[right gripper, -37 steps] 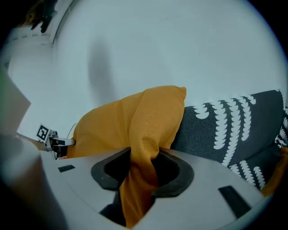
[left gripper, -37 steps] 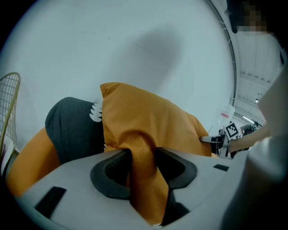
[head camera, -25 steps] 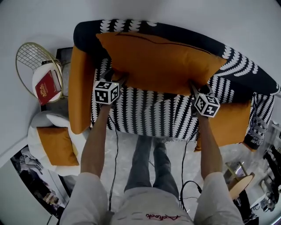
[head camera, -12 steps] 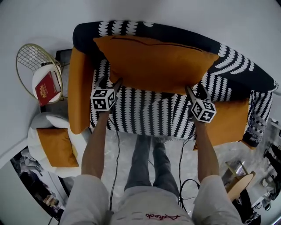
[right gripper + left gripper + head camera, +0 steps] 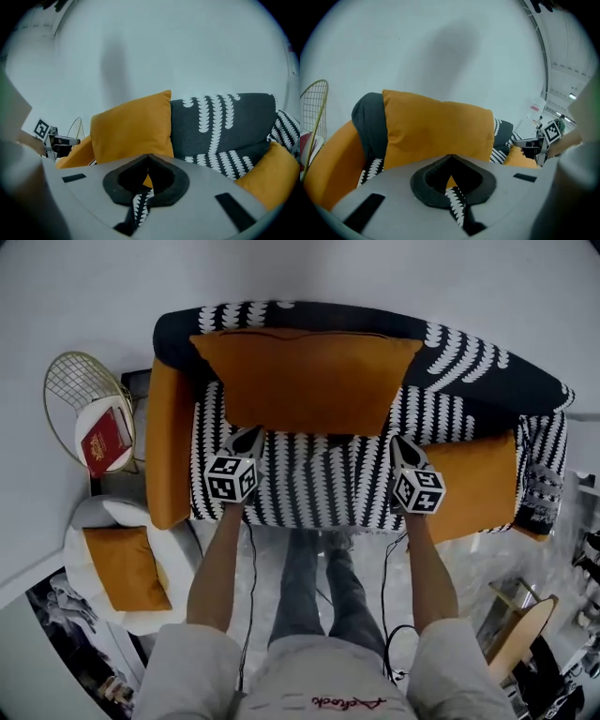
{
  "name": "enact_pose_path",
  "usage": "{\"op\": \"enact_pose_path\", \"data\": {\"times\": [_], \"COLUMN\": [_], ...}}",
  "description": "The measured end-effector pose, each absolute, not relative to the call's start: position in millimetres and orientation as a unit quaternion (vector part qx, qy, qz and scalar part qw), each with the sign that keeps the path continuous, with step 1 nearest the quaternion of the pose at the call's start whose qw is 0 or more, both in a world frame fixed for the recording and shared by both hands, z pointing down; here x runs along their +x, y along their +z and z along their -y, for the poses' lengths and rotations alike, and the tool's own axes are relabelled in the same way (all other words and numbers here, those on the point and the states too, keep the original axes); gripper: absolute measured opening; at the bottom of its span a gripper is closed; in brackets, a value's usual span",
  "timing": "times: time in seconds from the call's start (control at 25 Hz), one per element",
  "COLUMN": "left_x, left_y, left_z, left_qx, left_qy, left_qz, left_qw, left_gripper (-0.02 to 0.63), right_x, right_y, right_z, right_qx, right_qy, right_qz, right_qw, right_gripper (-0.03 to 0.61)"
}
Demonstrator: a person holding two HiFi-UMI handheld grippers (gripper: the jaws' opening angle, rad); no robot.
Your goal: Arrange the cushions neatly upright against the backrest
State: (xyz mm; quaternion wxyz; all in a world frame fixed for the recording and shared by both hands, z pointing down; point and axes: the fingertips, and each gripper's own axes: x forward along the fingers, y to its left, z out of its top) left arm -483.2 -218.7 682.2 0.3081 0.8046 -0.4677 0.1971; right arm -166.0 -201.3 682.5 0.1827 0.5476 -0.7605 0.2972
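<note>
Two grippers, left gripper (image 5: 247,439) and right gripper (image 5: 401,442), hover over the seat (image 5: 319,479). Jaws have just closed pad to pad, nothing between them. Large orange cushion (image 5: 305,381) stands upright against the backrest (image 5: 469,362), toward the sofa's left end, clear of both grippers; that one looks done. Orange slab (image 5: 473,479) at the seat's right edge: armrest or second cushion, cannot tell; if a cushion, it remains. Cushion rectangular, plump, matte, velvety, pointed corners. Sofa fabric black with white feathered stripes.

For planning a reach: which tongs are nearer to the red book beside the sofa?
Left. Over the sofa, the left tongs are at the side toward the red book; the right tongs at the far side.
</note>
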Motion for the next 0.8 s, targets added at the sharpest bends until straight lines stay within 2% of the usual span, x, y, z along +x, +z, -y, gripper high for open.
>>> {"op": "enact_pose_path", "data": {"times": [0.28,0.8], "left_x": [-384.4,-77.1], "left_y": [654.5,598.0], "left_z": [198.2,89.3], "left_qx": [0.844,0.933], "left_qy": [0.203,0.226], "left_qz": [0.403,0.169], "left_qw": [0.291,0.223], "left_gripper": [0.029,0.029], "right_x": [-91.9,136.7], "right_y": [642.3,578.2], "right_z": [146.5,-65.3], "right_qx": [0.604,0.763], "right_qy": [0.295,0.276], "right_qz": [0.727,0.581], "right_qw": [0.137,0.066], "right_gripper": [0.029,0.029]}}
